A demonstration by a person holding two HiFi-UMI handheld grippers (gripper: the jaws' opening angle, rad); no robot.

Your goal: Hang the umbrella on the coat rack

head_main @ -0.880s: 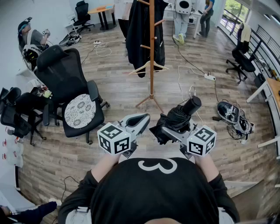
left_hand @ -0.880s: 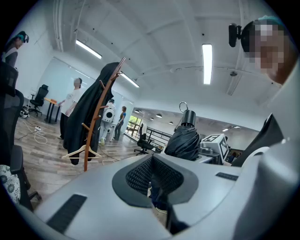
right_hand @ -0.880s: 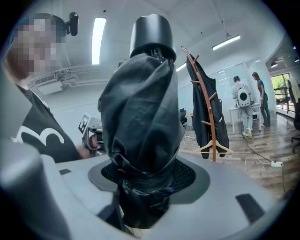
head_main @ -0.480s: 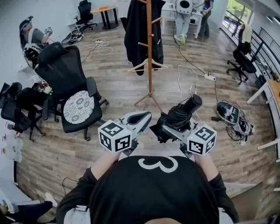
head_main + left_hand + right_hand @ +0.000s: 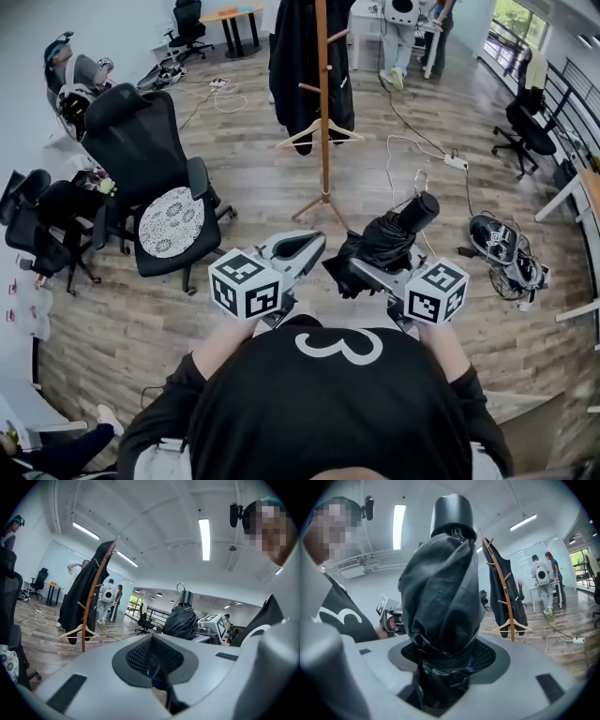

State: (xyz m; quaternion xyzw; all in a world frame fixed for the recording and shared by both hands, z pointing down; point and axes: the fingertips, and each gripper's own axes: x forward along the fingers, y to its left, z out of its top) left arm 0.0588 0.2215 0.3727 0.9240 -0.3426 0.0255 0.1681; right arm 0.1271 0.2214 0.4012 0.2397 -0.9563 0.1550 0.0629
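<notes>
A folded black umbrella point(image 5: 382, 242) lies in my right gripper point(image 5: 361, 269), which is shut on its fabric body; the cylindrical handle point(image 5: 418, 213) points away toward the floor ahead. In the right gripper view the umbrella point(image 5: 440, 588) fills the space between the jaws of my right gripper point(image 5: 440, 665). My left gripper point(image 5: 302, 247) is held beside it, shut and with nothing in it. The left gripper view shows its pads point(image 5: 152, 656) pressed together and the umbrella point(image 5: 180, 620) off to the right. The wooden coat rack point(image 5: 324, 112) stands ahead, bearing a black coat point(image 5: 292, 56) and a wooden hanger point(image 5: 319, 137).
A black office chair point(image 5: 150, 164) with a patterned cushion stands at the left. Cables and a power strip point(image 5: 457, 162) run over the wood floor right of the rack. A heap of gear point(image 5: 504, 248) lies at the right. People stand behind the rack point(image 5: 403, 33).
The view has drifted slightly and the umbrella's handle sits a little higher. Both grippers keep the same pose in front of the body, the right one still gripping the umbrella.
</notes>
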